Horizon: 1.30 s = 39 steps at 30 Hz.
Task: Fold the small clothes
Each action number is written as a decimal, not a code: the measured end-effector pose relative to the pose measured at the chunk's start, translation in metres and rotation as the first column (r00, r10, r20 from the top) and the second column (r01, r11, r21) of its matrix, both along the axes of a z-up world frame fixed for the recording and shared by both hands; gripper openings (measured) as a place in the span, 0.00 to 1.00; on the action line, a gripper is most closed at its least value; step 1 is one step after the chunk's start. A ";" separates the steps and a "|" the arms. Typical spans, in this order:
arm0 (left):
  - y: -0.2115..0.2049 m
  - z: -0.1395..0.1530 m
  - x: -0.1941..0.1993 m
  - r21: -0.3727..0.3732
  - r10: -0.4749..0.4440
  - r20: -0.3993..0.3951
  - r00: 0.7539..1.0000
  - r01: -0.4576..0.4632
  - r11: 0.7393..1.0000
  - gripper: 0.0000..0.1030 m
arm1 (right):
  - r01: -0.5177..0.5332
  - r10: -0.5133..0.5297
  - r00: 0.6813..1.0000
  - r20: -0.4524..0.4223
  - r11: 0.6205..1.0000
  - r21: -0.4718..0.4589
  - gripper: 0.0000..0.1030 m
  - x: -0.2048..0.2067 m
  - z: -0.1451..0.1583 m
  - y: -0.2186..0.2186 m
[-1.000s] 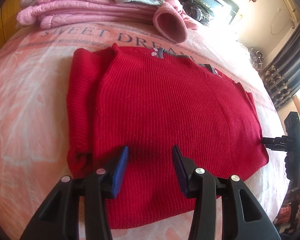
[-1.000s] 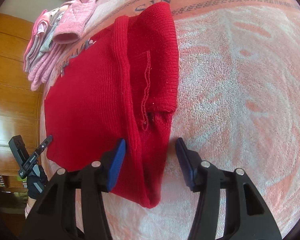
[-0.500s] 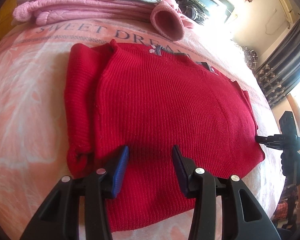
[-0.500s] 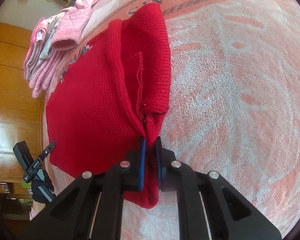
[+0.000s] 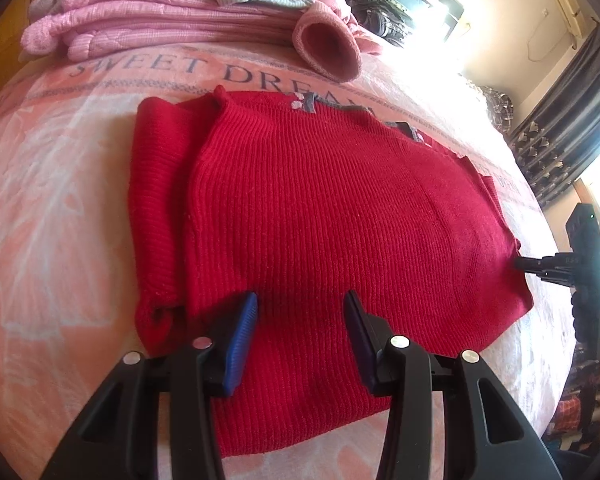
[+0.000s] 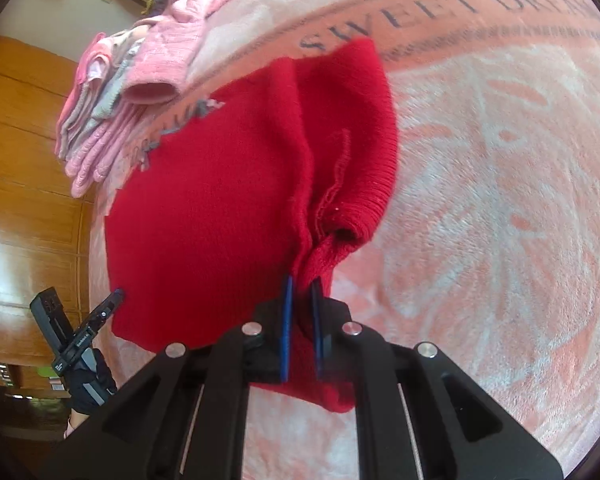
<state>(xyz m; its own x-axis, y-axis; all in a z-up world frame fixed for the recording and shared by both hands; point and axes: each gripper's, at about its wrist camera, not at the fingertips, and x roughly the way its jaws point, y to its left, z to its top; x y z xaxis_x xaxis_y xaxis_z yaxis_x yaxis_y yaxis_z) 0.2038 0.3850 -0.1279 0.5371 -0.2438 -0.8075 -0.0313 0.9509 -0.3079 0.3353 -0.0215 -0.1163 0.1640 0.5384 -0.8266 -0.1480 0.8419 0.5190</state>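
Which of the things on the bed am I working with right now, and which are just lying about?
In the job:
red sweater
right gripper, shut on its edge
left gripper, open above it

Lying about:
stack of pink clothes
pink sleeve cuff
blanket

Each claw [image 5: 300, 332] [image 6: 300, 320] is matte black plastic with silver round screws, blue ribbed pads [image 5: 240, 336], triangular cut-outs.
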 end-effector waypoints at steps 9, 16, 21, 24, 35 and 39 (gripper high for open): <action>0.024 0.002 -0.008 -0.084 0.043 0.006 0.999 -0.042 0.996 0.44 | -0.203 0.206 0.973 0.106 0.978 -0.038 0.07 -0.011 0.064 0.131; 0.034 -0.002 -0.009 -0.114 0.058 -0.001 0.998 -0.058 0.992 0.44 | -0.347 0.351 0.935 0.048 0.935 -0.073 0.07 -0.028 0.031 0.221; 0.036 0.003 -0.009 -0.136 0.059 0.006 0.998 -0.058 0.989 0.44 | -0.387 0.393 0.917 0.065 0.917 -0.094 0.28 -0.040 0.031 0.228; 0.037 0.011 -0.010 -0.176 0.065 0.020 0.998 -0.061 0.983 0.44 | -0.402 0.416 0.901 0.120 0.907 -0.127 0.43 -0.050 0.052 0.213; 0.026 0.039 0.004 -0.317 0.055 0.042 0.998 -0.039 0.948 0.47 | -0.571 0.651 0.745 0.146 0.736 -0.364 0.61 -0.118 0.029 0.222; 0.017 0.034 0.009 -0.336 0.032 0.017 0.999 -0.025 0.942 0.47 | -0.543 0.714 0.680 0.167 0.643 -0.540 0.62 -0.123 0.008 0.237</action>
<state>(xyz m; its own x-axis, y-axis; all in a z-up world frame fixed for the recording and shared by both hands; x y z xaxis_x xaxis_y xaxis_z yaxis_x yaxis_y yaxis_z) 0.2131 0.4022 -0.0941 0.5645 -0.4829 -0.6694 -0.0463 0.7912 -0.6098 0.2126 0.2151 -0.1080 0.2264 0.2350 -0.9453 -0.8136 0.5792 -0.0509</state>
